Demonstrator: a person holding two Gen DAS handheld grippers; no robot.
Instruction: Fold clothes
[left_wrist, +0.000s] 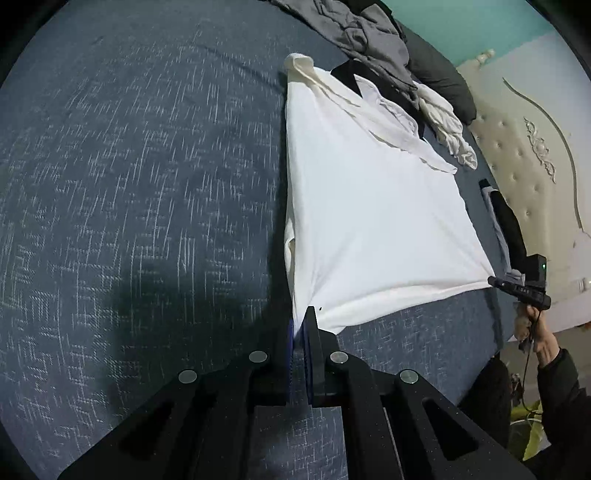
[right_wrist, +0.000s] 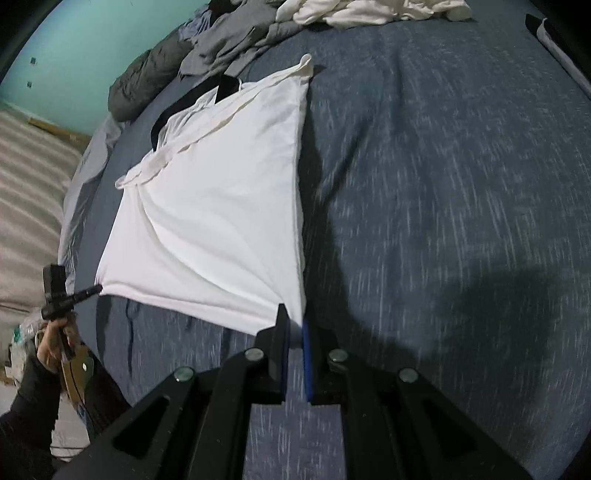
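While the white tank top (left_wrist: 373, 221) lies spread flat on the blue bedspread (left_wrist: 129, 184), each gripper pinches one bottom corner of it. Its left gripper (left_wrist: 303, 321) is clamped on the nearer corner in the left wrist view, and the right gripper (right_wrist: 293, 321) is clamped on the opposite hem corner. Grey clothes (left_wrist: 369, 33) lie heaped beyond the straps.

dim indoor light | hard dark shadows on bedspread (right_wrist: 461, 184) | fisheye-warped edges | slight blur
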